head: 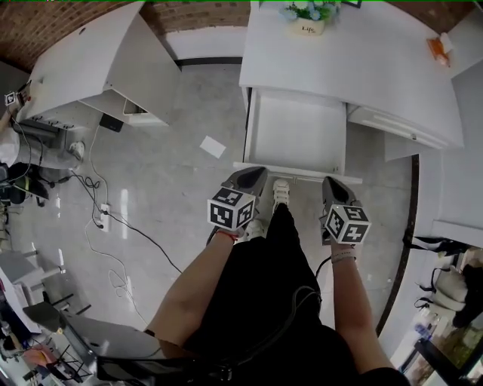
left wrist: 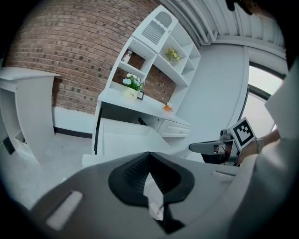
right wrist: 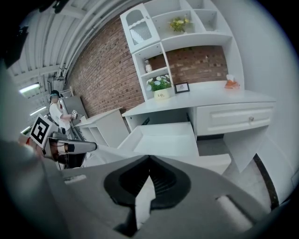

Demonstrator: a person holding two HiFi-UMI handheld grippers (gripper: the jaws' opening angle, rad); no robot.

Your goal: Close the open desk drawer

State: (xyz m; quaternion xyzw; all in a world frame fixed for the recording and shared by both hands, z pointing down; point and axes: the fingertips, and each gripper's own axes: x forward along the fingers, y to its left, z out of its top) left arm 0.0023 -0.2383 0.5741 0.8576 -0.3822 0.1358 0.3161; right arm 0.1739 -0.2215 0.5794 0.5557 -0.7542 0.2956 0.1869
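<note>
The white desk drawer stands pulled out from the desk, empty, with its front panel toward me. My left gripper hovers at the left end of that panel and my right gripper at the right end, both just short of it. In the left gripper view the jaws meet at the tips with nothing between them, the drawer ahead. In the right gripper view the right gripper is likewise shut, facing the drawer.
A shut drawer sits to the right under the desktop. A flower pot and an orange item stand on the desk. Another white desk is at left, with cables and a paper on the floor. My shoe is below the drawer.
</note>
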